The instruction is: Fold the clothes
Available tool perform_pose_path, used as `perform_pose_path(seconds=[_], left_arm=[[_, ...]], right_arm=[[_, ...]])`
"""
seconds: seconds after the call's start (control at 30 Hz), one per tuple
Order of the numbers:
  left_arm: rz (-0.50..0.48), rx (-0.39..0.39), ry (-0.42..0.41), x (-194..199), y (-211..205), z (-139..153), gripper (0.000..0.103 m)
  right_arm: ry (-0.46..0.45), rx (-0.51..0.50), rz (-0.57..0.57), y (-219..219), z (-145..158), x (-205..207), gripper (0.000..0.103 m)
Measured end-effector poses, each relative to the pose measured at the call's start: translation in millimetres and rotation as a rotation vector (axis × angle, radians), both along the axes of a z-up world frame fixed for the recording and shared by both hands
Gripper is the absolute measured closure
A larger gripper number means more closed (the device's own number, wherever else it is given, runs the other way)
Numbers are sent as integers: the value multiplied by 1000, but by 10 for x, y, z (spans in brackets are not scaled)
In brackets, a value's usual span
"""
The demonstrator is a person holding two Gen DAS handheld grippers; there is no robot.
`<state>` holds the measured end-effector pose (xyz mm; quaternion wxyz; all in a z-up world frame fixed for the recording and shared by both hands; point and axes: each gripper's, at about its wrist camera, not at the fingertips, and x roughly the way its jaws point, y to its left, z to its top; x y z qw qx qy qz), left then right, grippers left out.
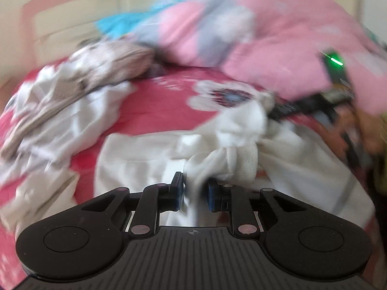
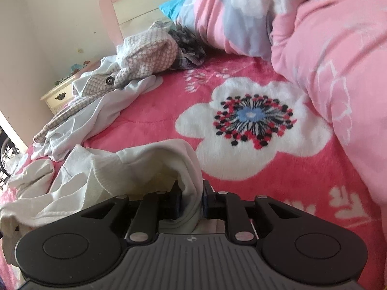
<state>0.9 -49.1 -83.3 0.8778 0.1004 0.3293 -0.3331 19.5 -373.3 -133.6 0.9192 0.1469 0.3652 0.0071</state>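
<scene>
A white garment (image 1: 150, 162) lies on the pink flowered bedspread (image 1: 159, 101). My left gripper (image 1: 194, 188) is shut on a bunched fold of it, and the view is blurred. My right gripper (image 2: 191, 197) is shut on another edge of the same white garment (image 2: 135, 166), which arches up just ahead of the fingers. The other hand-held gripper (image 1: 336, 77), black with a green light, shows at the right of the left wrist view.
A pile of clothes, with a checked beige garment (image 2: 147, 55) on pale shirts (image 2: 96, 116), lies at the far left of the bed. A bulky pink duvet (image 2: 326, 48) fills the far right. A headboard (image 2: 113, 7) and a nightstand (image 2: 60, 96) stand behind.
</scene>
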Motion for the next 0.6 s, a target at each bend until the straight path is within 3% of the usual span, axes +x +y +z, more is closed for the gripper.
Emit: perform_pose_path(seconds=[0.1,0.27,0.4,0.6], left_arm=[[24,3,10,57,-69,-50,80],[-77,116,-117,-140,-196,-18,64],[-159,200,-223,-322,-253,-6,58],[-225,169,-233,-379,-318,14,56]], right_arm=[[1,-9,1,8,-13,3,84],[6,-1,-3,-13,-31,22,83],[6,-1,-5,-3,-31,12,83],[7,2,-8,-10,-27,13,82]])
